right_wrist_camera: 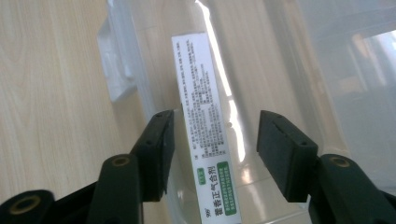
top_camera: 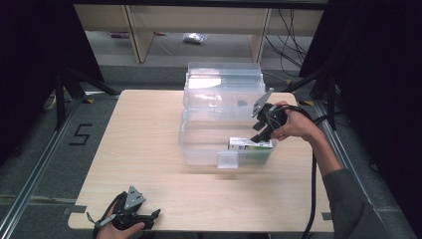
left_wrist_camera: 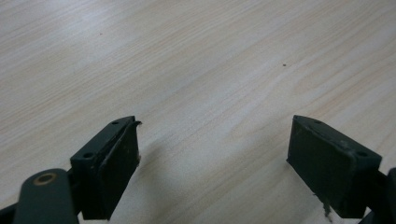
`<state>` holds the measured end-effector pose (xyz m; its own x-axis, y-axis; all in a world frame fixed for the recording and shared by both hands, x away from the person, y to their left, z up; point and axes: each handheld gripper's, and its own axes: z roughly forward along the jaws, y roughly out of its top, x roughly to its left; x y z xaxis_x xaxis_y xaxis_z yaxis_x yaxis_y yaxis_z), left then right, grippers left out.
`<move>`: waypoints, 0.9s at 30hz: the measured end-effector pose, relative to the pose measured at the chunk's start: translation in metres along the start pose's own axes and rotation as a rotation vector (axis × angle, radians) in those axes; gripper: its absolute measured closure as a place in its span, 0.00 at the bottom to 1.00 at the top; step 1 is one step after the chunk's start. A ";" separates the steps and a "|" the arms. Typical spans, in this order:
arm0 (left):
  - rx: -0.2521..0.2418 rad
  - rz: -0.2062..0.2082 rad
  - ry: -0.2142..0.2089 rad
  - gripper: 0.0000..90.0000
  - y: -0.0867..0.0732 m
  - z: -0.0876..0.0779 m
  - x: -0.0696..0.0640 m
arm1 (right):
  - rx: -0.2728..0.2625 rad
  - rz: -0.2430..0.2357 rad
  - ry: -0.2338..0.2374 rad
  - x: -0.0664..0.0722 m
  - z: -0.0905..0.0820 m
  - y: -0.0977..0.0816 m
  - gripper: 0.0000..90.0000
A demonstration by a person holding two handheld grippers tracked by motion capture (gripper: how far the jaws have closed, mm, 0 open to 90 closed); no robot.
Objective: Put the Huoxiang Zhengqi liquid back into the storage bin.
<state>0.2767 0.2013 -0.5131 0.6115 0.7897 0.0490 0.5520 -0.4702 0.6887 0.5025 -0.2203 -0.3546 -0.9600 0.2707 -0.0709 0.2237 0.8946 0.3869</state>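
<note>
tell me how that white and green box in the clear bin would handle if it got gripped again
The box looks like thin printed carton: probably light and easily dented by a hard squeeze. It is long and narrow, standing on edge against the bin wall, so a nudge may tip it flat.

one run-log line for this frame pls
right claw: open, above white box | box: inside clear bin | left claw: open, empty, over table

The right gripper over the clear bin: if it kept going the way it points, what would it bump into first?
Most likely the white and green box lying in the clear bin: the right gripper points at it, open jaws either side. How far above it sits is unclear.
</note>
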 end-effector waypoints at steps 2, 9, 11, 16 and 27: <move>0.000 0.002 0.003 0.18 0.000 0.000 0.000 | -0.029 0.031 -0.022 0.003 -0.003 -0.002 0.52; 0.000 0.001 0.000 0.18 0.000 0.000 0.000 | -0.093 0.130 -0.027 0.009 -0.001 -0.011 0.51; 0.000 -0.003 0.003 0.18 0.000 0.000 0.000 | -0.110 0.120 -0.041 0.008 0.000 -0.014 0.50; 0.002 0.005 0.001 0.18 0.000 0.000 0.001 | -0.123 0.189 -0.047 0.015 -0.001 -0.020 0.44; 0.002 0.001 0.003 0.18 0.000 0.000 0.000 | -0.266 0.325 -0.090 0.027 -0.004 -0.028 0.35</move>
<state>0.2767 0.2016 -0.5127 0.6104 0.7904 0.0521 0.5525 -0.4720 0.6870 0.4700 -0.2396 -0.3639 -0.8257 0.5638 0.0183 0.4497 0.6383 0.6248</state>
